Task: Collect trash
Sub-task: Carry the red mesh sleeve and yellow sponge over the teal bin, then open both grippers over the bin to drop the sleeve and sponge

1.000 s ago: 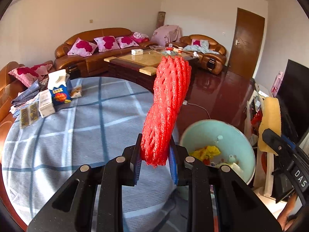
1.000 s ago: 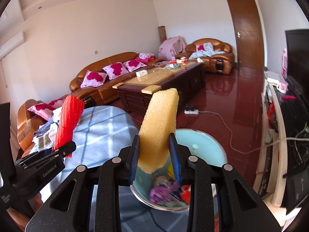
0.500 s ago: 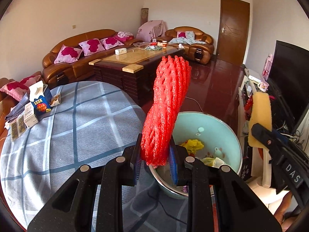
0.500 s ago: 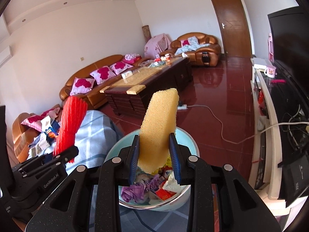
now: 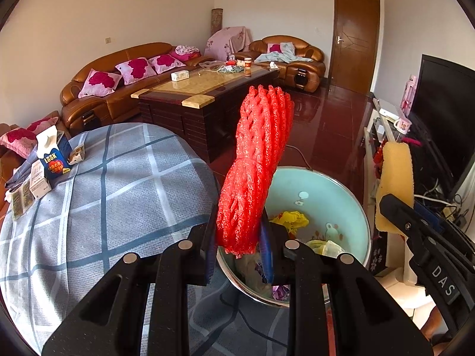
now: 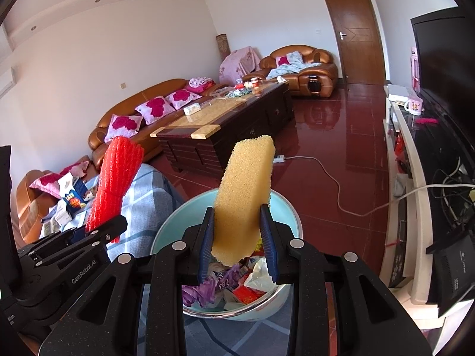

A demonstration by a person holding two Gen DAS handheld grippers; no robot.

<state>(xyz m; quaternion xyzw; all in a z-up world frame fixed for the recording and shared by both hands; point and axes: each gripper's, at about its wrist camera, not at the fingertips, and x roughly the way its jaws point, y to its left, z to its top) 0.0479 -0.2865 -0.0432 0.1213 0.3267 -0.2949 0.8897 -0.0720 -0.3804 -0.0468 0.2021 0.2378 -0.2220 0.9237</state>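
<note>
Just above basin rim (image 6: 285,204): sponge (image 6: 243,198)

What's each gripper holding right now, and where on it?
The left gripper pinches the red foam net near its lower end; the right gripper clamps the yellow sponge near its bottom end.

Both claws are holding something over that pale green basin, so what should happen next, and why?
Probably open the right claw and let the yellow sponge drop. It is gripped by its lower end, and the basin, already holding wrappers and bags, sits right below it. The left claw, gripping the red foam net, looks nearer the basin's rim, so it may need a nudge inward first.
</note>
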